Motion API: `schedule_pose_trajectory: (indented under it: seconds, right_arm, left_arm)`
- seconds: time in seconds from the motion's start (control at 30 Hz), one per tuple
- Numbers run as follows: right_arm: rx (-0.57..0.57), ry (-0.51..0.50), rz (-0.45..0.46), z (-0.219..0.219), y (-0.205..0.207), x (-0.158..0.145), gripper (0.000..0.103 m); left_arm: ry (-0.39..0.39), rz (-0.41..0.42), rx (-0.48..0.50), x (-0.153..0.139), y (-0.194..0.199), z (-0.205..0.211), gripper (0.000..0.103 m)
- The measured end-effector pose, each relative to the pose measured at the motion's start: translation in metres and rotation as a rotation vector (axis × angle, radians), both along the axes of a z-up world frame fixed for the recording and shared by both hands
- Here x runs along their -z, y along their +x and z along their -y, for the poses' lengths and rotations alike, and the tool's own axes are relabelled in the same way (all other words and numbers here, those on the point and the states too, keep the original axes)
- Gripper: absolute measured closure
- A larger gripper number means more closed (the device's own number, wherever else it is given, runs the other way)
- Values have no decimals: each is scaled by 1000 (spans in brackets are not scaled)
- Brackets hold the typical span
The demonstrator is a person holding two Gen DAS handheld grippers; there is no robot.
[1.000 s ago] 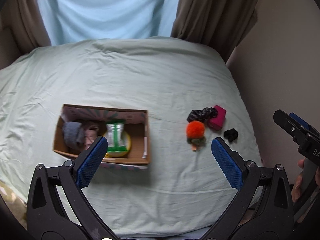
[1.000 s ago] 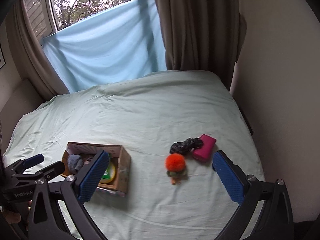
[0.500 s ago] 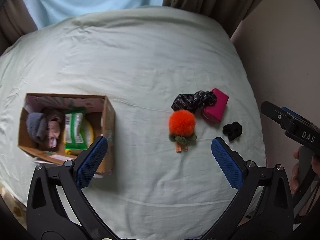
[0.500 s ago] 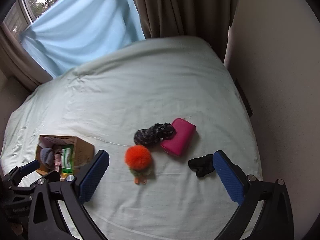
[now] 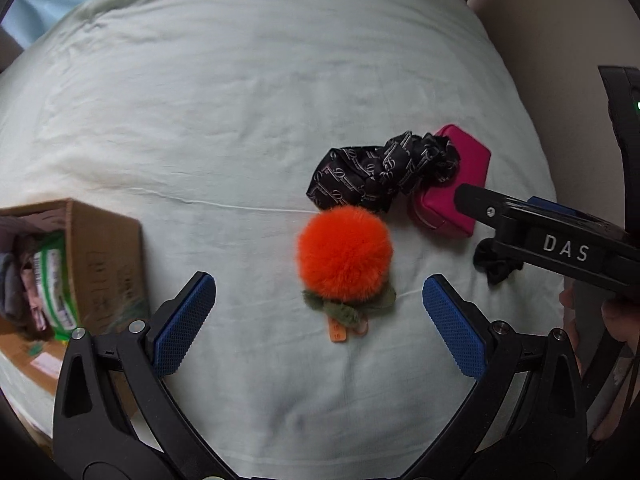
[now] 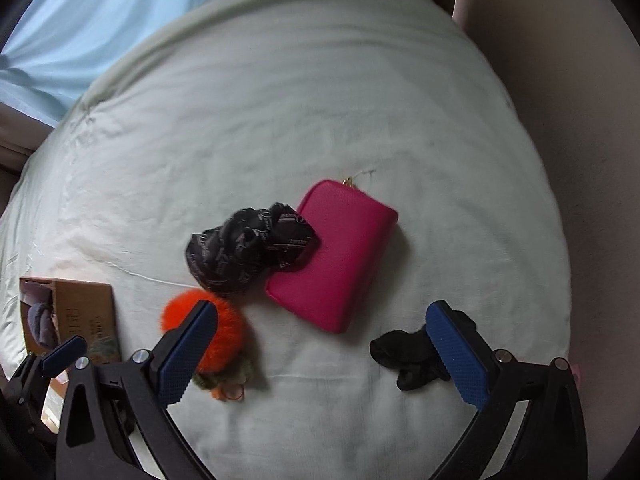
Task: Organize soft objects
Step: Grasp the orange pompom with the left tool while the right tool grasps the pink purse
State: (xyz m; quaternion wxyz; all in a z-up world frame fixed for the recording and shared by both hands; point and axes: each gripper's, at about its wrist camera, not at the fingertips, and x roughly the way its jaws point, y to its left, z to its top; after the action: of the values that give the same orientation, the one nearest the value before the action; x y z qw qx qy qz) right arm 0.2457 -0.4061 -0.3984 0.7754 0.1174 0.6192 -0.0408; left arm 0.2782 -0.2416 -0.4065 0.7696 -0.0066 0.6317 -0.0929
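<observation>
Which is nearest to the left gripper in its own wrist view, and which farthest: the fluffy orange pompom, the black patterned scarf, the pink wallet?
From the left gripper:
1. Fluffy orange pompom, straight ahead.
2. Black patterned scarf, just beyond.
3. Pink wallet, farther right, partly under the scarf.

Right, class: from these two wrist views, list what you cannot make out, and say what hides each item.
- Cardboard box, left wrist view: cut off by the frame edge and blurred, so its contents are unclear.
- Small black item, left wrist view: mostly behind the right gripper.
- Orange pompom, right wrist view: partly behind a blue finger.
- Pink pouch: one corner under the black patterned scarf.
</observation>
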Motion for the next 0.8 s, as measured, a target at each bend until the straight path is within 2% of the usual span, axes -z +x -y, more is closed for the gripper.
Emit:
schedule_pose_trajectory:
  seconds: [0.23, 0.43, 0.5, 0.57, 0.63, 0.7, 0.8]
  right_arm:
    - [31, -10, -108, 3, 20, 42, 0]
    - [46, -43, -173, 3, 32, 66, 0]
    - [61, -37, -184, 5, 34, 71, 1]
    - [72, -16, -185, 7, 35, 73, 8]
    - [72, -11, -178, 8, 35, 74, 16]
    - [59, -12, -160, 6, 36, 71, 25]
    - [51, -16, -142, 3, 36, 65, 33]
  left_arm:
    - [35, -69, 9, 41, 14, 11, 1]
    - [64, -114, 40, 67, 23, 20, 11]
    - [73, -130, 43, 75, 27, 22, 20]
    - [66, -136, 38, 80, 30, 22, 26]
    - [45, -140, 36, 83, 33, 22, 38]
    - [32, -144, 43, 85, 33, 22, 59]
    - [6, -146, 26, 84, 34, 18, 68]
